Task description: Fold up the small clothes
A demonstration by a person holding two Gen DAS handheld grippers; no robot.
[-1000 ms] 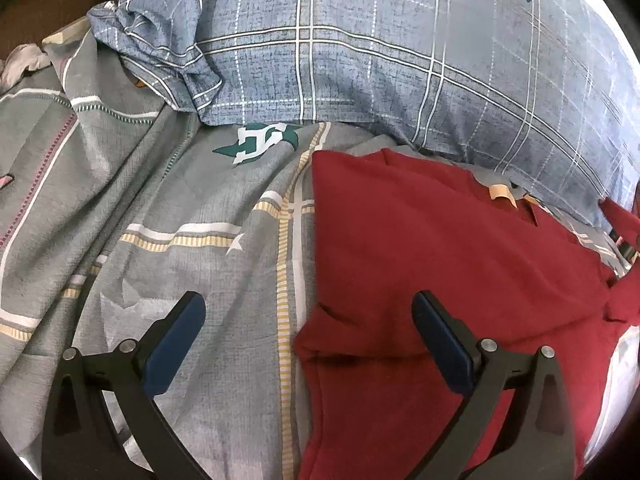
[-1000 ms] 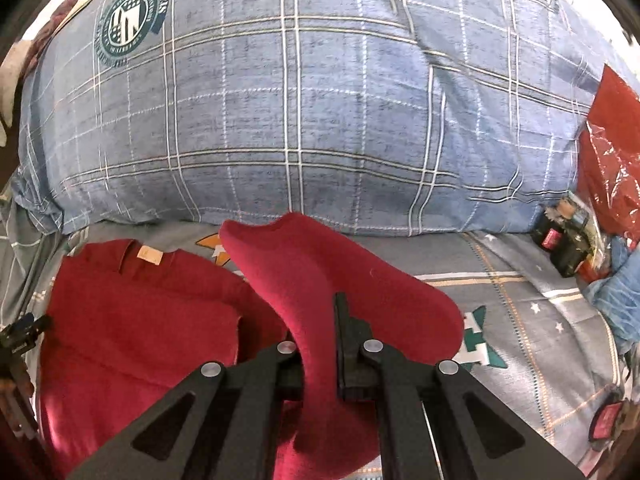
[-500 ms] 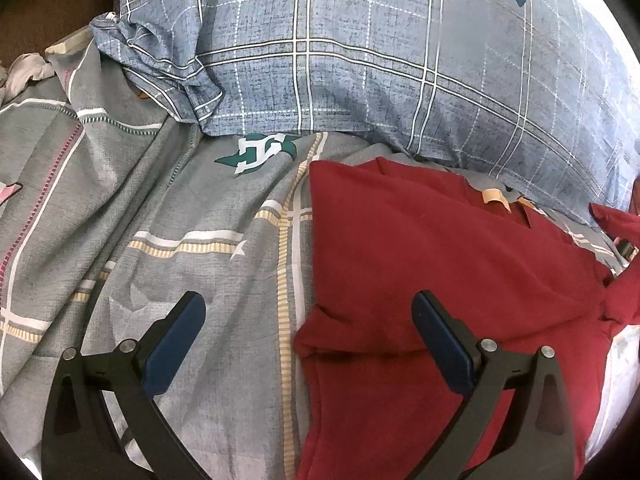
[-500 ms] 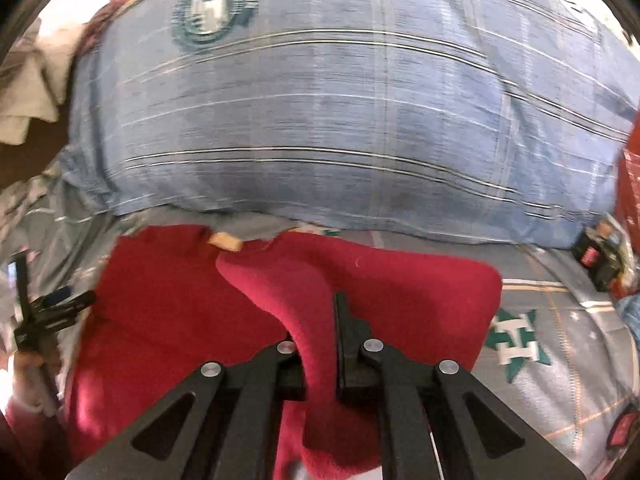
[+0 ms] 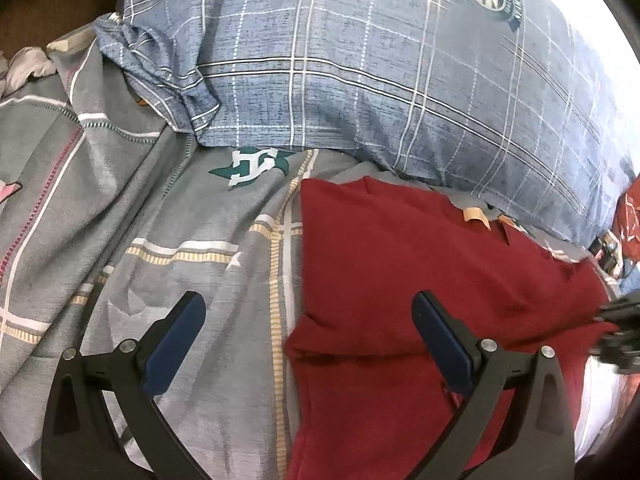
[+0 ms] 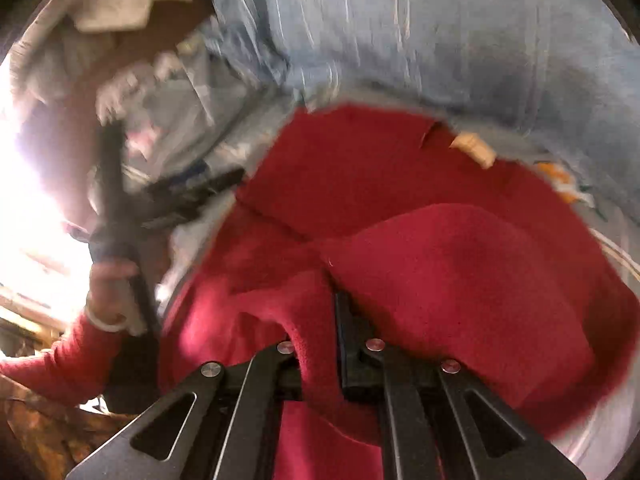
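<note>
A dark red shirt (image 5: 420, 280) lies on the grey patterned bedsheet (image 5: 180, 240), its collar with a tan label (image 5: 476, 216) toward the pillow. My left gripper (image 5: 308, 332) is open and empty, its jaws wide apart over the shirt's left edge. My right gripper (image 6: 320, 320) is shut on a fold of the red shirt (image 6: 460, 272) and holds it over the shirt's body. The right wrist view is blurred. The right gripper shows at the right edge of the left wrist view (image 5: 620, 332).
A large blue plaid pillow (image 5: 380, 80) lies behind the shirt. Small dark items and red packaging (image 5: 624, 216) sit at the far right. My left hand and gripper (image 6: 120, 216) show at the left of the right wrist view.
My right gripper has carried the red fold leftward across the shirt, and its view swung left. My left gripper has stayed open in place.
</note>
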